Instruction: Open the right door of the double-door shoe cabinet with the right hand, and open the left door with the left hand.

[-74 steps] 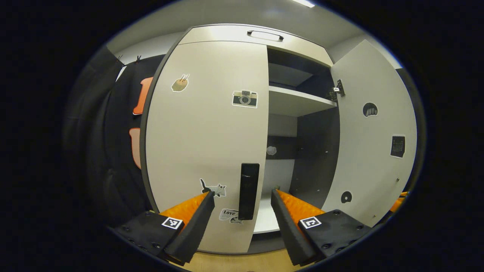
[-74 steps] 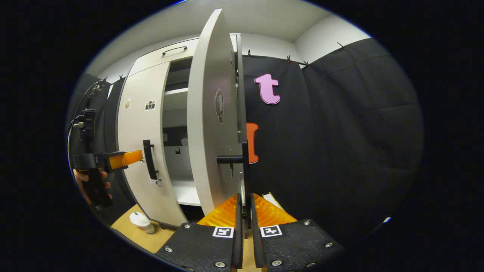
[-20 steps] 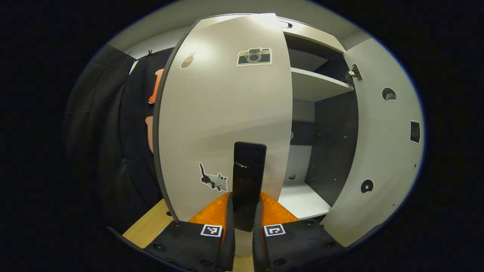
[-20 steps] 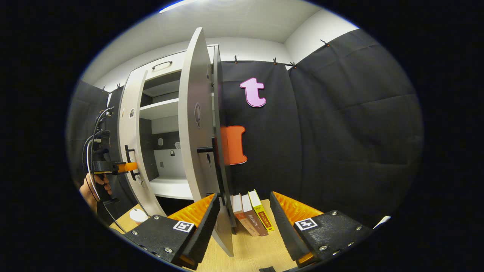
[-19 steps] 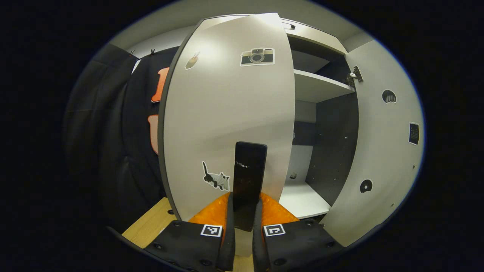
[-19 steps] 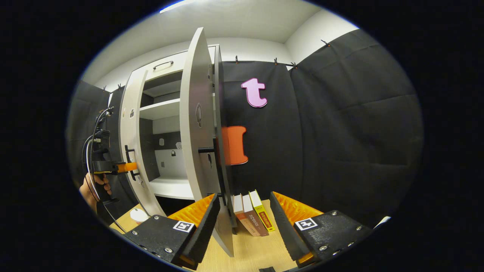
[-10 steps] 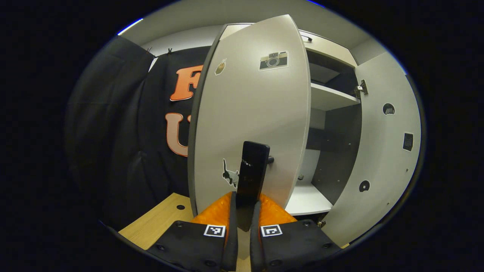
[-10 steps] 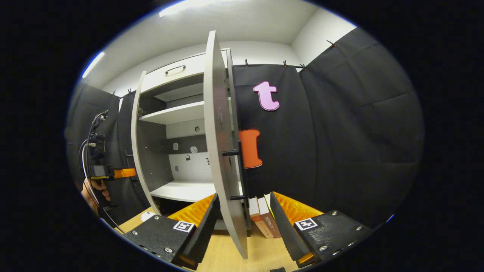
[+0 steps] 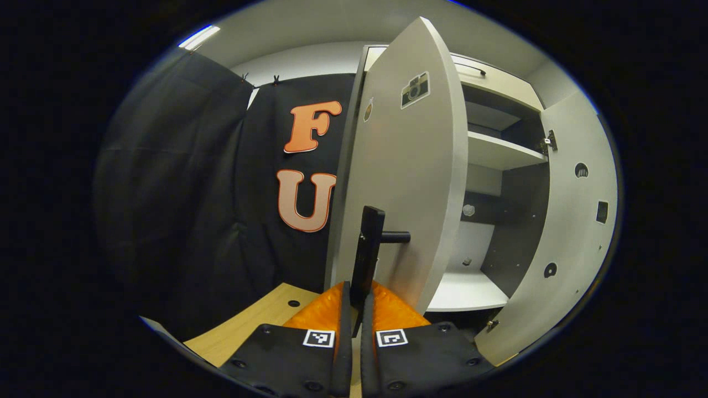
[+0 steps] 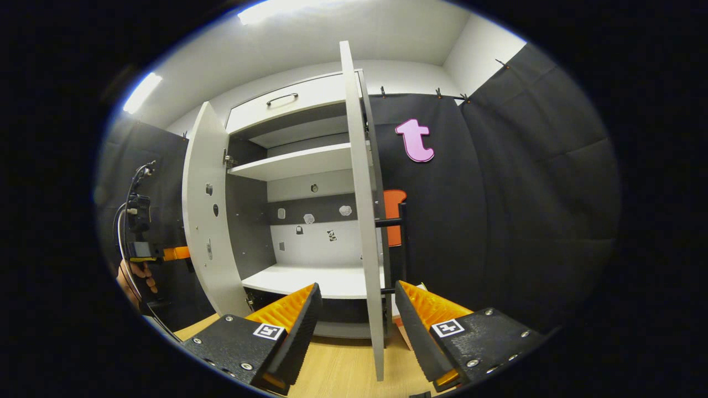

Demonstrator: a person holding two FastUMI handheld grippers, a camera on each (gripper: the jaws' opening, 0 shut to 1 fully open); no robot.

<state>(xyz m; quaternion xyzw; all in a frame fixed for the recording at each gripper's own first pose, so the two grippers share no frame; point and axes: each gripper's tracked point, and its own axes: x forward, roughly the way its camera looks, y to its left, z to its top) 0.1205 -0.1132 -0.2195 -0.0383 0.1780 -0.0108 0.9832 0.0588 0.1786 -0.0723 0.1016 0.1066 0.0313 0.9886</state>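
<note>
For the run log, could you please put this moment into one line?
left tongs: shut on left door handle | left door: wide open | right tongs: open, released | right door: open

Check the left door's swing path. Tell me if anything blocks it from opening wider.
Nothing visible blocks it. The left gripper is clamped on the handle of the left door, and beyond the door's outer face there is bare tabletop and the black cloth wall.
</note>
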